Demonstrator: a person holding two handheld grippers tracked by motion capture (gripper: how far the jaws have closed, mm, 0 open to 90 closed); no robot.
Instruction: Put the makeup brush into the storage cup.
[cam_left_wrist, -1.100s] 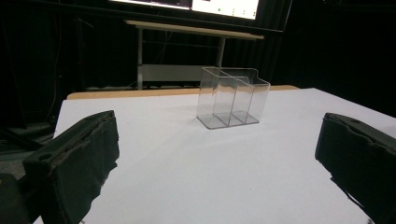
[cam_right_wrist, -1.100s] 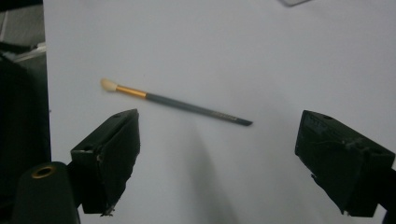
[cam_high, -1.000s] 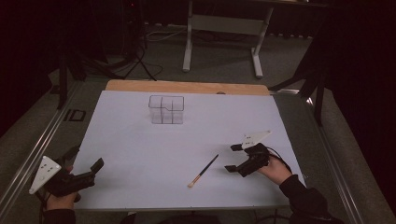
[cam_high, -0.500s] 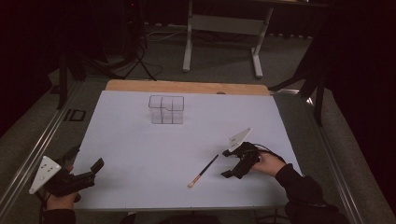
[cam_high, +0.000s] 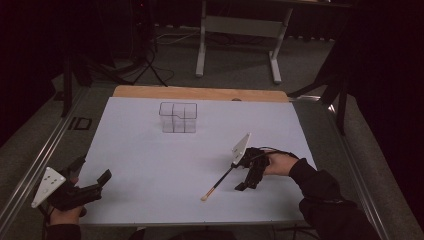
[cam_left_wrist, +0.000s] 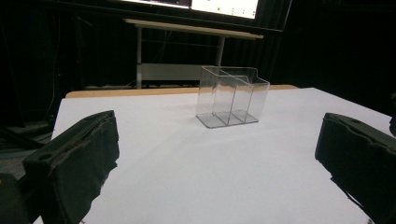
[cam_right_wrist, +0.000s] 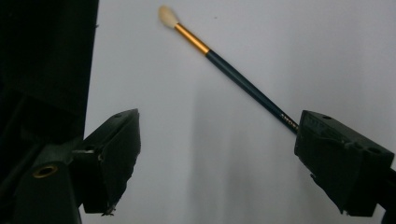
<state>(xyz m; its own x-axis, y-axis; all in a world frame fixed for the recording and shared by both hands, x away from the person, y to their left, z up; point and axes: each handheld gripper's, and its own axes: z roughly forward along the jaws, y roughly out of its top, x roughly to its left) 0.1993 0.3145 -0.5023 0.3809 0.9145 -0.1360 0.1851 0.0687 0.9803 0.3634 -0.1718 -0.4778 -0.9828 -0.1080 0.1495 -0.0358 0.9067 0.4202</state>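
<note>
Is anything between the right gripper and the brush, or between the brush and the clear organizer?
Nothing visible. The right gripper is open, the brush handle running behind one jaw. Only bare white table lies between the brush and the clear organizer.

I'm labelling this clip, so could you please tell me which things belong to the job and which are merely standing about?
In the job:
- brush
- right tongs, open beside its handle
- clear organiser

Standing about:
- left tongs, open, idle
- metal stand behind the table
- floor cables
</note>
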